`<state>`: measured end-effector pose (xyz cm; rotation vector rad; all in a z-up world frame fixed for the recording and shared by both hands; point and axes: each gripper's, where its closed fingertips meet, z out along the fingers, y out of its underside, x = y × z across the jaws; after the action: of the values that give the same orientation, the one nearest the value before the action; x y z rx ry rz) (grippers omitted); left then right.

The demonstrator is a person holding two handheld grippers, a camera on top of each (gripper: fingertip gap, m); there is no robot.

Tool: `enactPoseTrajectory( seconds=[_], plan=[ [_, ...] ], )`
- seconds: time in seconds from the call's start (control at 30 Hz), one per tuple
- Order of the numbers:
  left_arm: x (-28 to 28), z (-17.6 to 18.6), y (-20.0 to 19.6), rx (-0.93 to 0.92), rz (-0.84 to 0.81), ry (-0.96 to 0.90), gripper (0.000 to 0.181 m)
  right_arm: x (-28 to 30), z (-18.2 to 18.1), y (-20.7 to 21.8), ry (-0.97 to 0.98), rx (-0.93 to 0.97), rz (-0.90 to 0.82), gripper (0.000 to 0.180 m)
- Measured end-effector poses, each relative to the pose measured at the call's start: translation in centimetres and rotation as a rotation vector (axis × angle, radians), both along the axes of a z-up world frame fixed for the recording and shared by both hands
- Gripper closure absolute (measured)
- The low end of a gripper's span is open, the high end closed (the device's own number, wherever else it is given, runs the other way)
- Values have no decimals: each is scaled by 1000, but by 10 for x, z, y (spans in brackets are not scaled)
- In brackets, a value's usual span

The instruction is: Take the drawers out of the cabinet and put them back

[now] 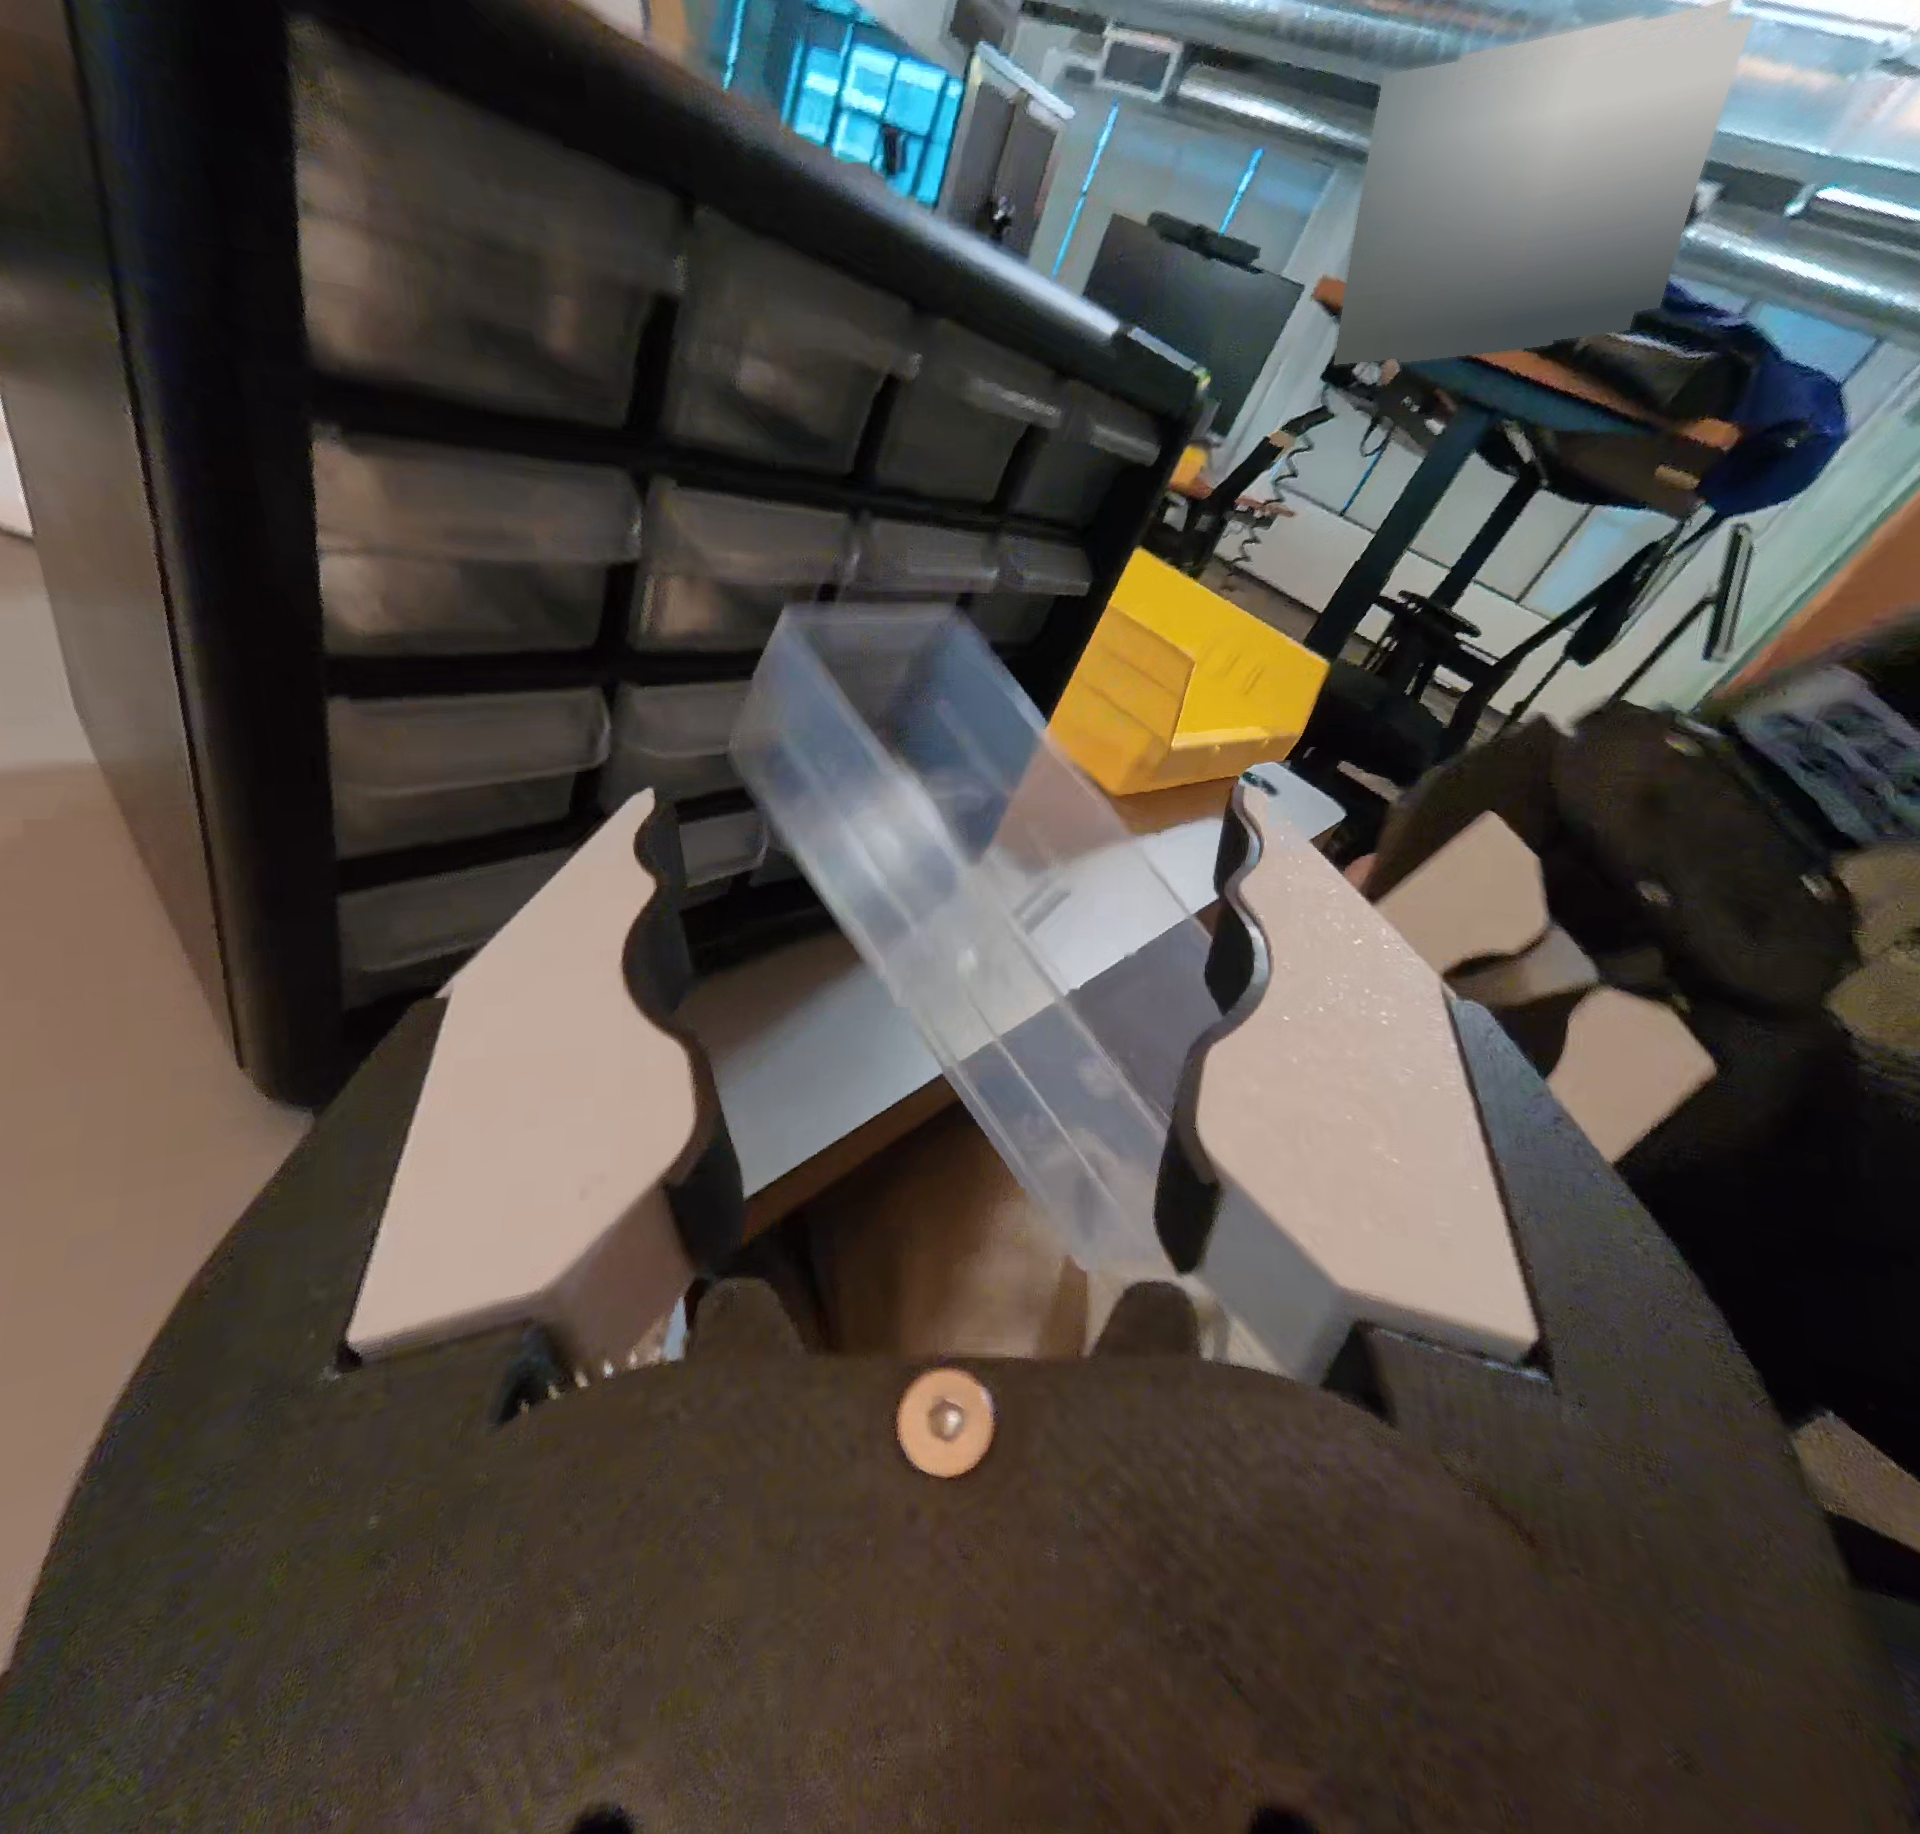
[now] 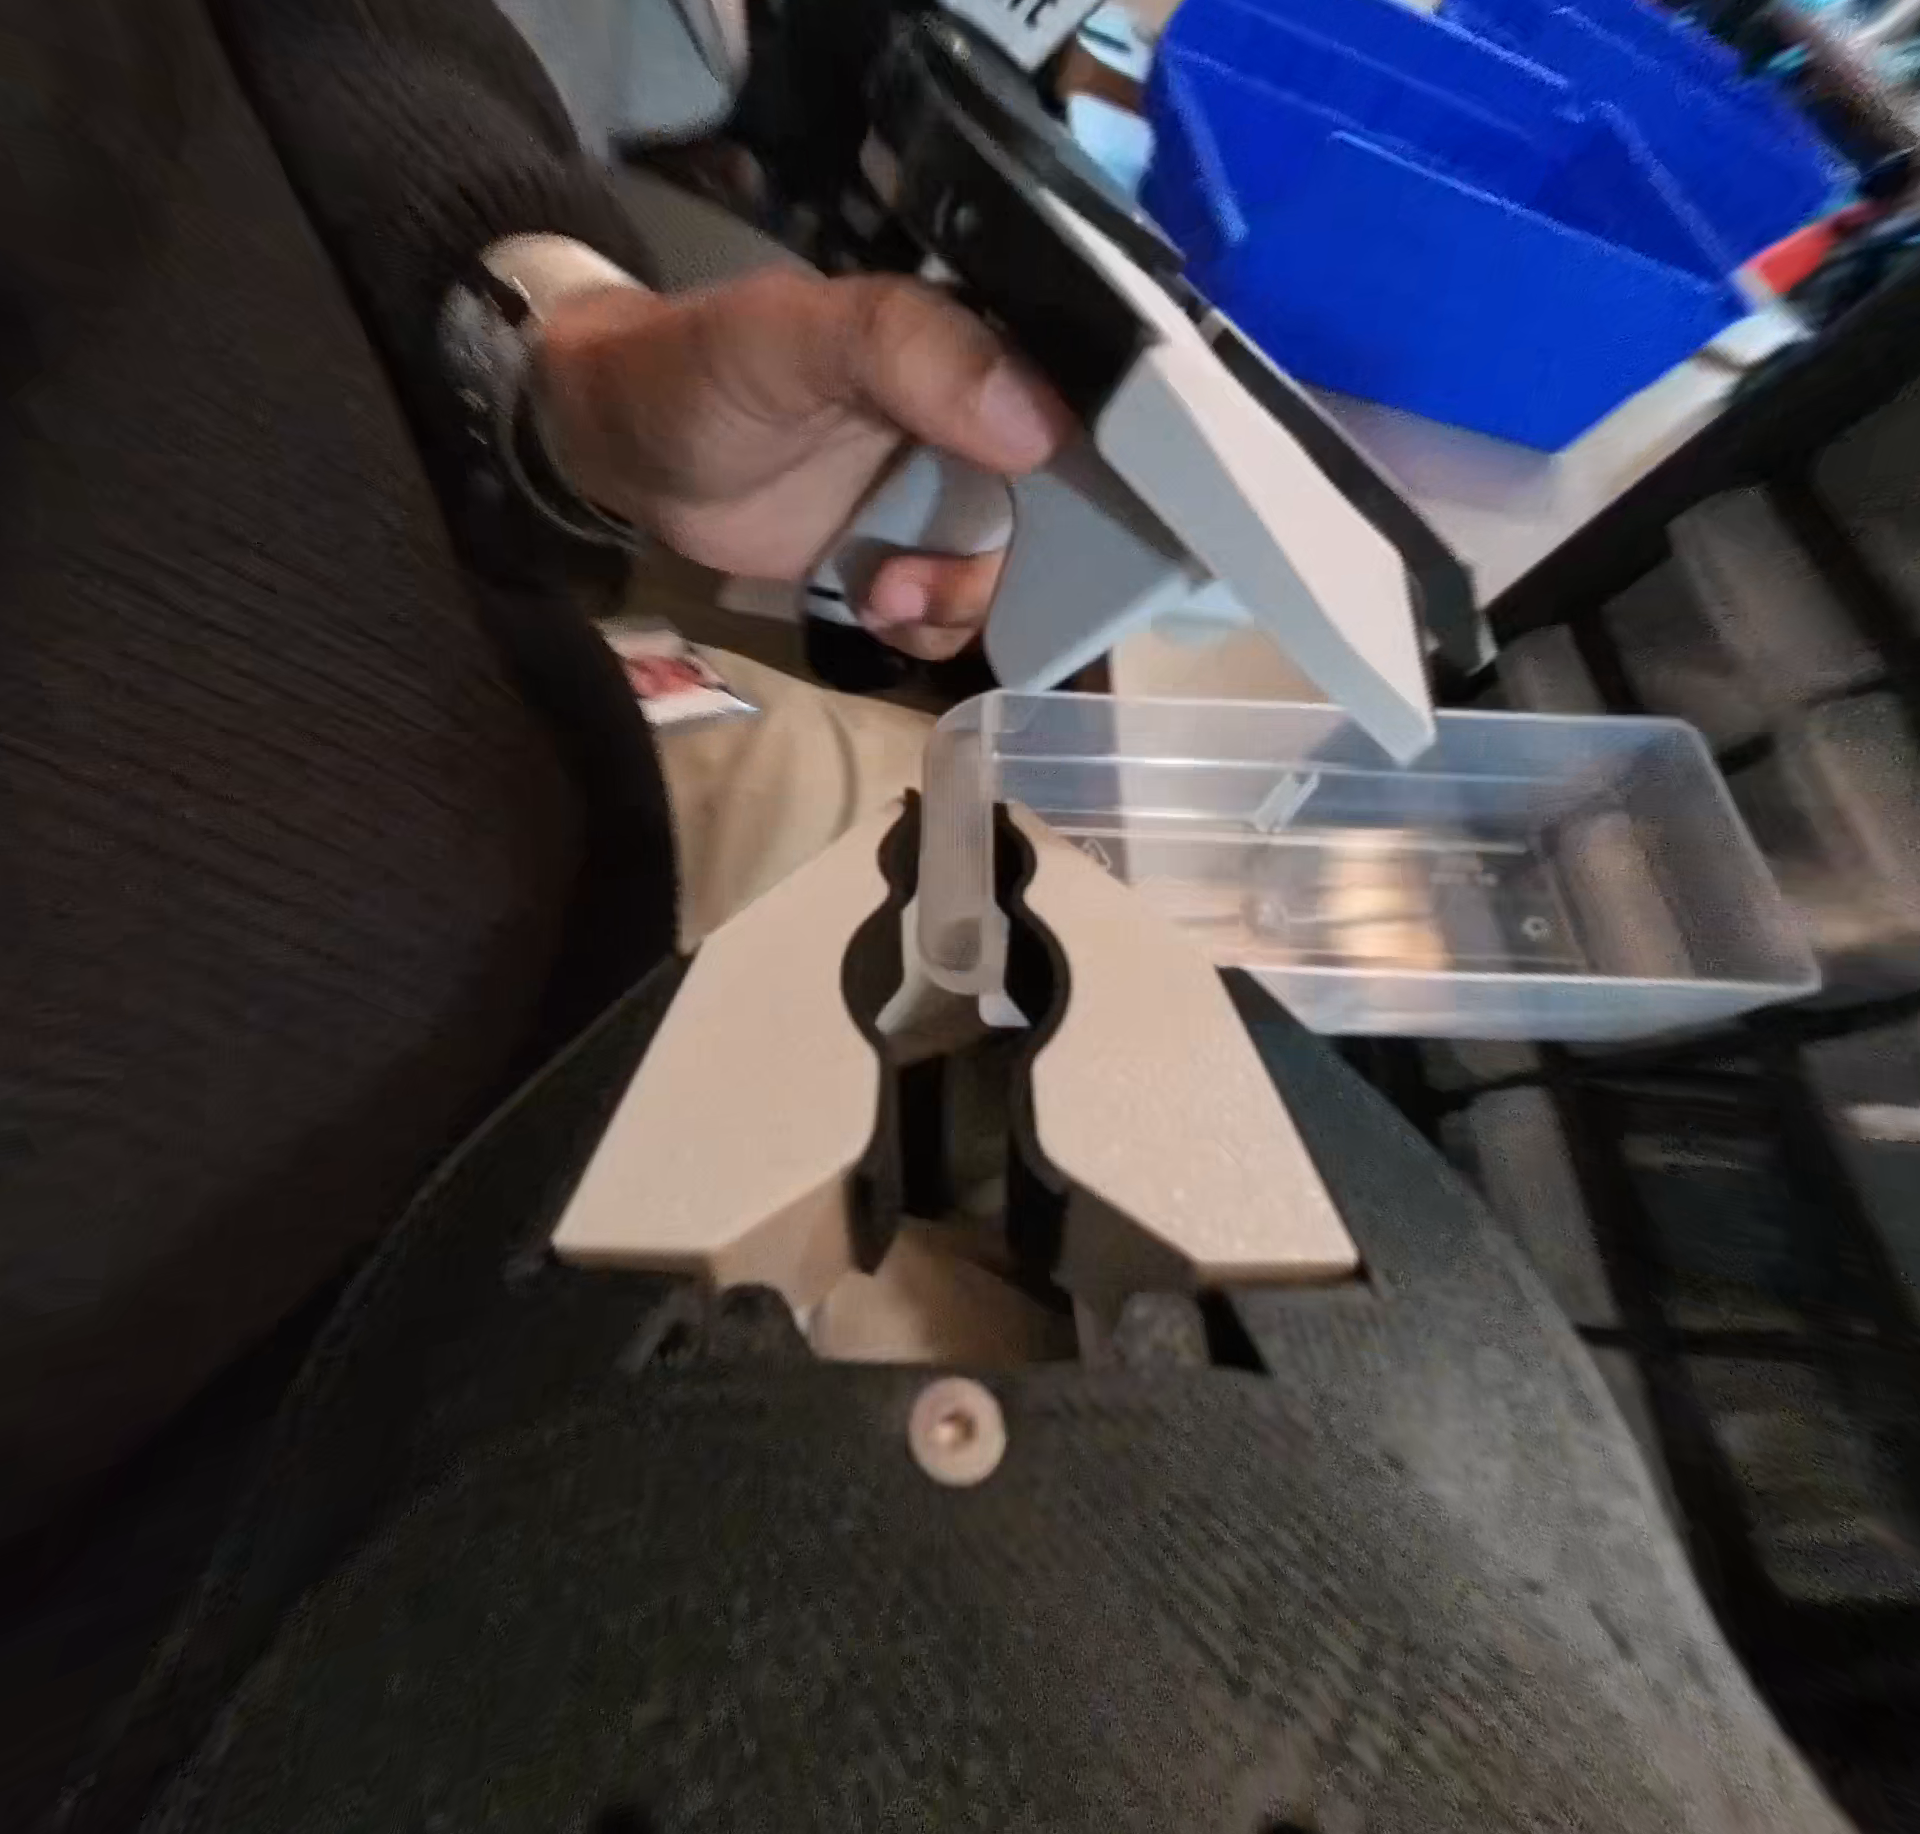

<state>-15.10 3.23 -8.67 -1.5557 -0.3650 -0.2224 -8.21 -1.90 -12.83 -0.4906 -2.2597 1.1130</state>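
Observation:
A clear plastic drawer point(image 1: 894, 724) is out of the cabinet and held in the air, tilted. My right gripper point(image 2: 961, 818) is shut on the front lip of the drawer point(image 2: 1403, 880). My left gripper point(image 1: 945, 808) is open, with its jaws wide on either side of the drawer, which lies close to the right finger. In the right wrist view, one of its fingers point(image 2: 1299, 558) has its tip at the drawer's far rim. The black cabinet point(image 1: 468, 537) with rows of clear drawers stands just ahead on the left.
A yellow bin point(image 1: 1195, 704) sits on the table right of the cabinet. Blue bins point(image 2: 1455, 226) stand on a grey surface above the drawer. A person's hand point(image 2: 779, 413) holds the left gripper, with a dark sleeve at left. Desks and monitors are farther back.

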Motion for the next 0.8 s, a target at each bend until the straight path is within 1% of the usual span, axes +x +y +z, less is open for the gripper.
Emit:
enactPoseTrajectory(
  seconds=[0.07, 0.1, 0.17, 0.23, 0.37, 0.43, 0.6, 0.8],
  plan=[
    [6, 10, -2, 42, -20, 40, 79, 10, 13, 4, -99, -144, 51, 167],
    [11, 16, -2, 78, -38, 59, 75, 13, 22, 8, -133, -214, 63, 168],
    [19, 26, -3, 122, -55, 101, 73, 17, 36, 19, -187, -316, 69, 168],
    [29, 27, -2, 120, -82, 156, 72, 17, 41, 31, -232, -369, 58, 168],
    [40, 20, 4, 78, -100, 225, 73, 14, 40, 48, -295, -443, 35, 168],
    [42, 17, 6, 68, -113, 220, 73, 12, 37, 50, -316, -452, 29, 168],
    [34, 11, 7, 63, -112, 146, 73, 9, 23, 54, -360, -377, 11, 168],
    [28, 4, 9, 51, -116, 64, 73, 3, 18, 58, -372, -326, -5, 168]
  ],
)
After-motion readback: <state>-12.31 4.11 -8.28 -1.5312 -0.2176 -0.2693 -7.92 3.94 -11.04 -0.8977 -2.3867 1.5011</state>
